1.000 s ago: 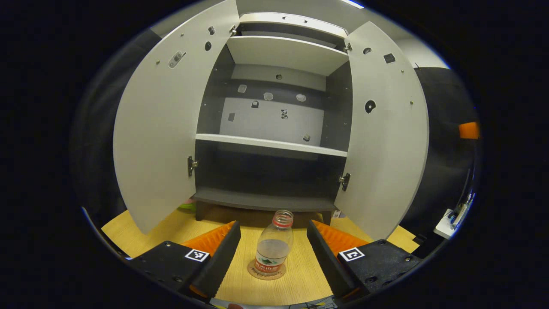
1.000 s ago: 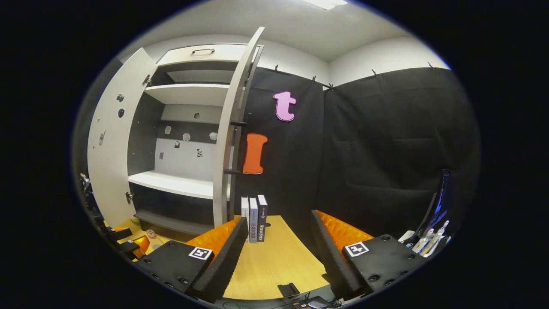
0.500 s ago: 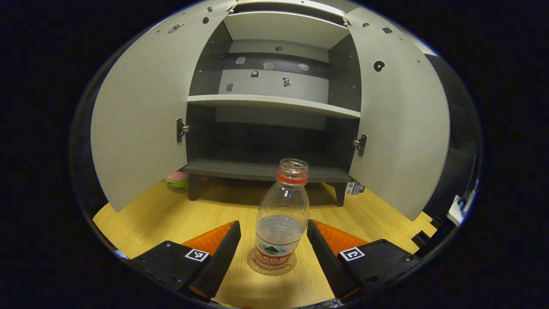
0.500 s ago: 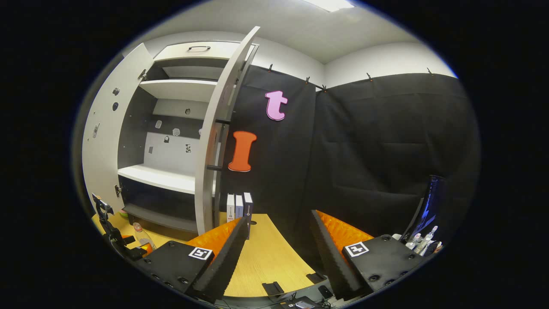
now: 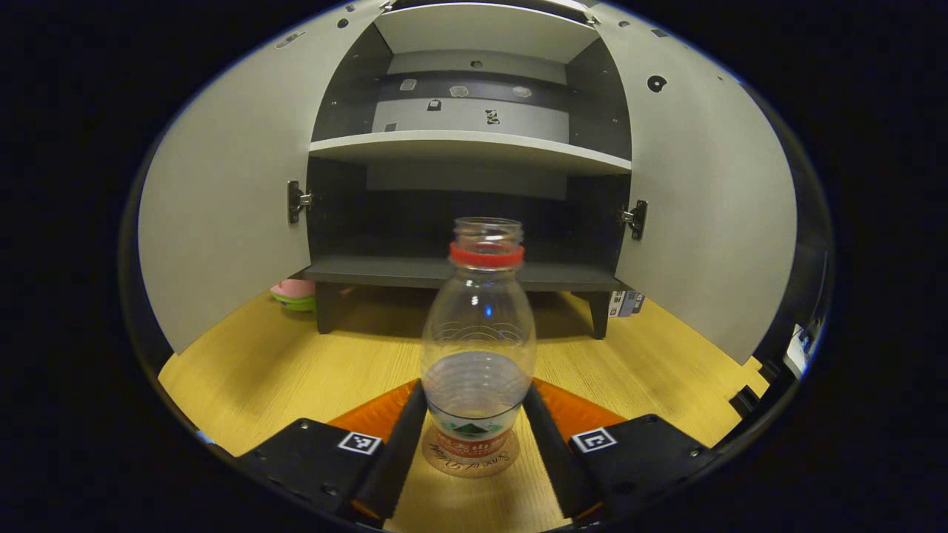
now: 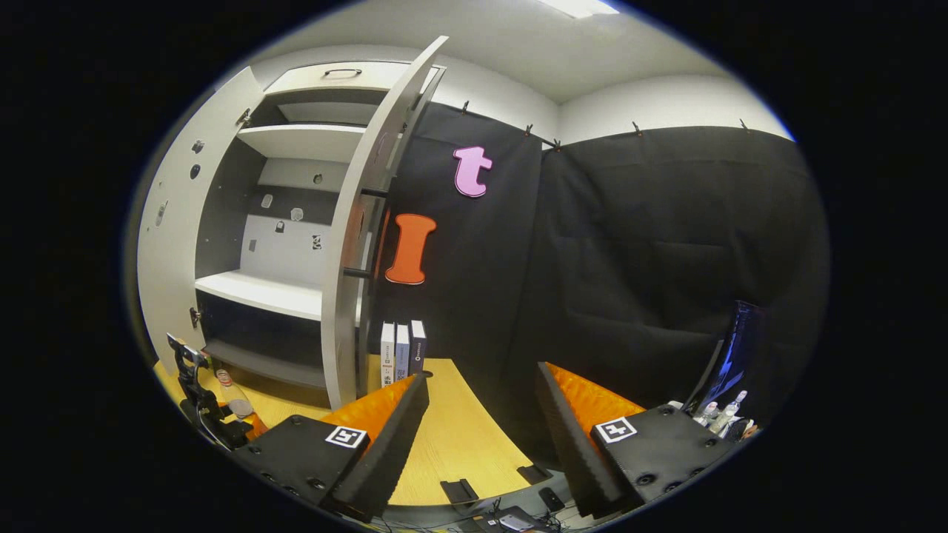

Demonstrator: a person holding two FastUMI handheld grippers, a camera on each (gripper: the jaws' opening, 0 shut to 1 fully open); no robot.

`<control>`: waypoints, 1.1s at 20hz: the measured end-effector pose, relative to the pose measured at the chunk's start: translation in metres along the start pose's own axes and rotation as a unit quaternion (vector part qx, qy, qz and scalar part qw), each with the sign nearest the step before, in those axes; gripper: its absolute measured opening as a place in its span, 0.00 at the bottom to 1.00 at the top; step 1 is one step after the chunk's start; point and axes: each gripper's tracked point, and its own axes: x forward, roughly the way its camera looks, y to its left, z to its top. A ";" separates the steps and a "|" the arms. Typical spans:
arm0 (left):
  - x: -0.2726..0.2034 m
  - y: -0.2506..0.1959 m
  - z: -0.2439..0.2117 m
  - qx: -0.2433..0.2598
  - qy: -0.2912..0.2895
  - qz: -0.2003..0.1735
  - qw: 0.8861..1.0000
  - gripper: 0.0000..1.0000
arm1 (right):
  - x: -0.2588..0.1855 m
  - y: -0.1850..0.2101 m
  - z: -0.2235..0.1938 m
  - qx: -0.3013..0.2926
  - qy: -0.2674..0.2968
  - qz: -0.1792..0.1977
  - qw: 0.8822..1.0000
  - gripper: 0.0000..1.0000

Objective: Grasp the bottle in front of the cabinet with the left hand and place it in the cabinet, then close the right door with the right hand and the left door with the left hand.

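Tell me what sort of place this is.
Probably a staged recording booth, not a home: black cloth wall clipped up behind a white two-door cabinet, and a clear plastic bottle on a wooden tabletop.

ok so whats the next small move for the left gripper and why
Probably a straight lift. The left gripper looks closed on the lower part of the bottle, which stands upright on a coaster on the table. Both cabinet doors are open, so the bottom shelf ahead is free.
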 end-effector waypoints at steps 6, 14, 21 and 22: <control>-0.028 0.006 0.051 -0.015 -0.014 -0.015 1.000 0.75 | 0.013 0.013 -0.002 0.016 -0.006 0.013 1.000 0.96; -0.070 0.030 0.163 -0.007 -0.022 -0.015 1.000 0.75 | 0.038 0.046 -0.020 0.068 0.008 0.043 0.997 0.96; -0.056 0.040 0.261 -0.007 -0.051 -0.039 0.998 0.75 | 0.043 0.053 -0.031 0.073 0.016 0.046 0.996 0.96; -0.049 0.045 0.276 0.007 -0.059 -0.033 0.998 0.75 | 0.043 0.053 -0.034 0.074 0.019 0.044 0.996 0.96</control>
